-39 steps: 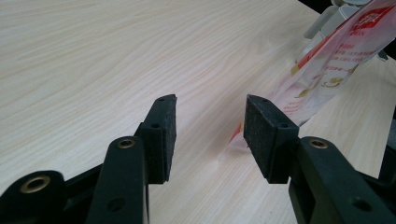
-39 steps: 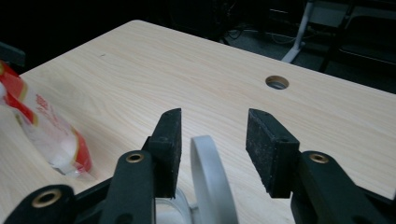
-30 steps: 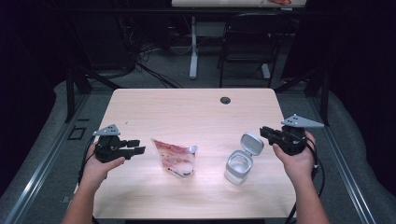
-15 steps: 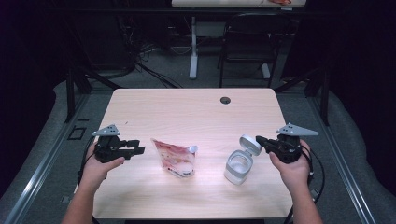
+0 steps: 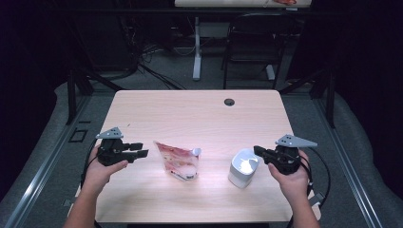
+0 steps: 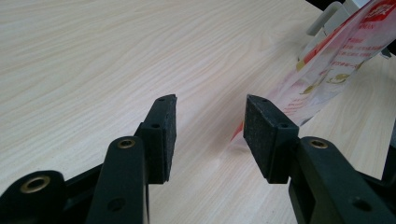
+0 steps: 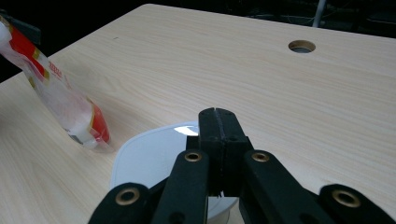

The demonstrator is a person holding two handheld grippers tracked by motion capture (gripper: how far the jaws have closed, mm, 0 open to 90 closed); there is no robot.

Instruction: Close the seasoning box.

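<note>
Pale wooden bench is carrying a red-printed pouch and a white lidded container near its front edge. Left gripper is holding its jaws apart, empty, beside the pouch. Right gripper is pressing its jaws together, gripping nothing, over the container's closed lid.

One pouch, one white lidded container, two hand-held grippers.

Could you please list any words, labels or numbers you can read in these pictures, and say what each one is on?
Pouch: red and gold print, too blurred and small to read; no word can be quoted.
White container: no print visible.
Table: no text.
</note>
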